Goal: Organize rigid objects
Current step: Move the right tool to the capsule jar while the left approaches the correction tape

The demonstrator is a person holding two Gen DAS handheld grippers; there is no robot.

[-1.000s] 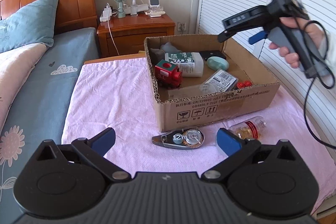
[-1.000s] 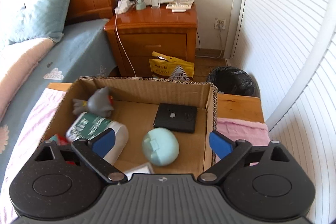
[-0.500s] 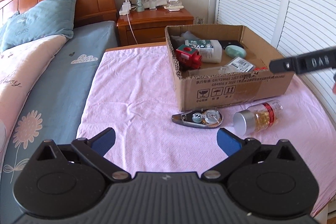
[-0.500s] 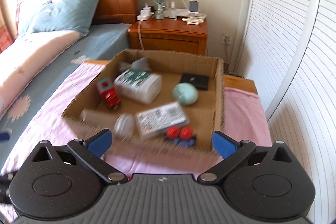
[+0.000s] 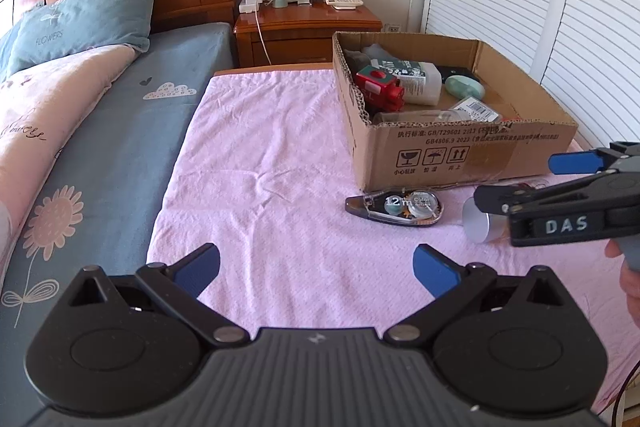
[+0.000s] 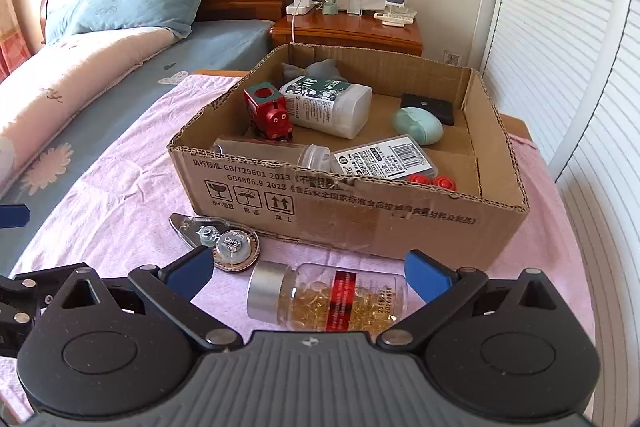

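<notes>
Off to the right of the left hand-held gripper [image 5: 316, 263], which hangs wide open and empty over bare pink cloth, lies the correction tape [image 6: 224, 241]. Directly between the spread, empty fingers of the right hand-held gripper [image 6: 308, 273] lies the capsule bottle [image 6: 328, 301], its long axis crosswise, cap leftward, just before the cardboard box [image 6: 360, 223]. The right is nearer, pitched down, seemingly ready to close.
</notes>
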